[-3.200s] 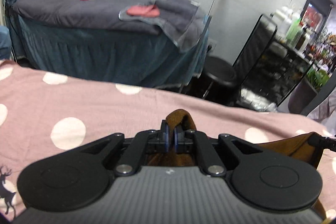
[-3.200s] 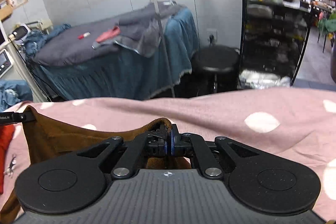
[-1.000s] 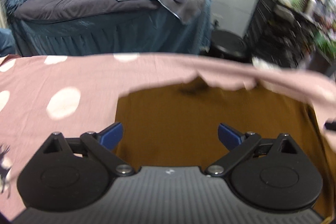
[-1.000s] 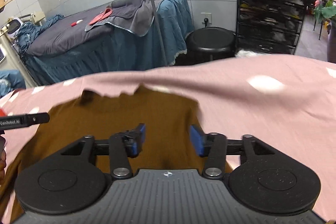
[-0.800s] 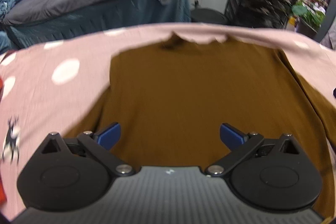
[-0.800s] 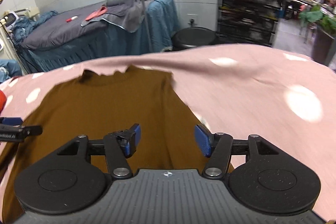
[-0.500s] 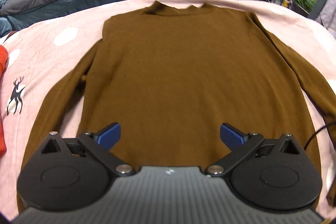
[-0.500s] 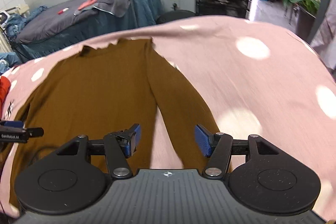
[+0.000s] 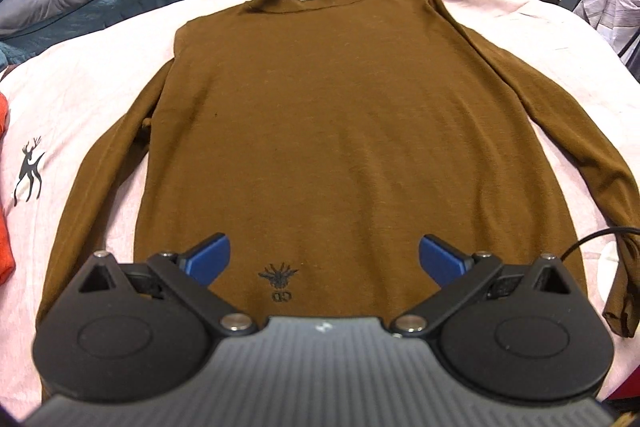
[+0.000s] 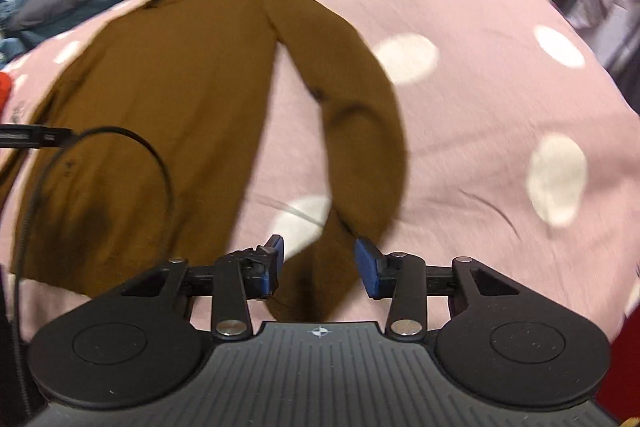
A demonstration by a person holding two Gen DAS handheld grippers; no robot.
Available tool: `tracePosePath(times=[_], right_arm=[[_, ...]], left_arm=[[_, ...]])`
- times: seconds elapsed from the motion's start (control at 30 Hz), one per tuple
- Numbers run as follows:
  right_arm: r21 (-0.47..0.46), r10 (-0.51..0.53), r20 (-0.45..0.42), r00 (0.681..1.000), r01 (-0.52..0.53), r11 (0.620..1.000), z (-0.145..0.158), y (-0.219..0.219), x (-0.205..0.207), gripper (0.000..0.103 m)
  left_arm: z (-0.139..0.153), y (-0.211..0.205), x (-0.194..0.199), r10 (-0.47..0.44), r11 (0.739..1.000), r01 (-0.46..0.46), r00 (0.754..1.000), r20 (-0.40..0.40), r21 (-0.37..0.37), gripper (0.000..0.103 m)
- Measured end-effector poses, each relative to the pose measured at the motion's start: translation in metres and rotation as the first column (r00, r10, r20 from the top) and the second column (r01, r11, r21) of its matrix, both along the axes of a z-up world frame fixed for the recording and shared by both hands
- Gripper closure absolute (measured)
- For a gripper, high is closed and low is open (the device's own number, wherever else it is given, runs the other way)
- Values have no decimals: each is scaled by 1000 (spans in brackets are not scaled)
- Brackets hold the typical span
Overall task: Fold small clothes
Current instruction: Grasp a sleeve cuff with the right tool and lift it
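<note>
Brown sweater (image 9: 340, 115) lies flat, front up, on the pink dotted sheet (image 10: 500, 75), collar toward the far edge, hem toward the near edge w/ a small black logo (image 9: 279, 277); sleeves spread to both sides; left gripper (image 9: 324, 259) hovers over the hem, fingers wide apart, holding nothing; right gripper (image 10: 319, 265) sits over the right sleeve's cuff end (image 10: 312, 291) nr the near edge, fingers partly open either side of it, not gripping; view blurred; red cloth (image 9: 4, 195) at the sheet's left edge; black cable (image 10: 132, 163) loops over the sweater.
</note>
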State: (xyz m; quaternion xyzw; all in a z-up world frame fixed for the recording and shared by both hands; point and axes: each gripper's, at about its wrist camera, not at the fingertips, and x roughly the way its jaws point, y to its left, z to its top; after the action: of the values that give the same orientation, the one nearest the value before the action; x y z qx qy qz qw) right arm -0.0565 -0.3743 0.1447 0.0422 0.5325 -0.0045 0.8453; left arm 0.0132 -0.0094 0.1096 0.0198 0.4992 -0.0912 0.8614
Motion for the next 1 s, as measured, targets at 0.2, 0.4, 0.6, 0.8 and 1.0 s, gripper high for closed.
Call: tracePosePath(times=[0.2,0.4,0.6,0.8,1.0], right_arm=[[32,-27,-83,996,30,999,-31,1,6,65],[197,-139,-18,990,139,971,-20,-31,26,99],[221,-297,240,924,246,944,62,-112,73,99],[194,-333,381,863,277,941,112,-200,128,99],[24,-248,310,918,253,967,69,-236,179,99]], left_arm=[[6,-3,-9,-40,999,40,999,10,-5,0],[12,4,-12,-14,1000,14,999,31,-22,0],[15,7,-12,5,999,-4,1000,27,-46,0],[12,2,-12,-11,999,11,1000,14,-41,0],[11,-4,-10,-5,1000,5,1000,2,-19,0]])
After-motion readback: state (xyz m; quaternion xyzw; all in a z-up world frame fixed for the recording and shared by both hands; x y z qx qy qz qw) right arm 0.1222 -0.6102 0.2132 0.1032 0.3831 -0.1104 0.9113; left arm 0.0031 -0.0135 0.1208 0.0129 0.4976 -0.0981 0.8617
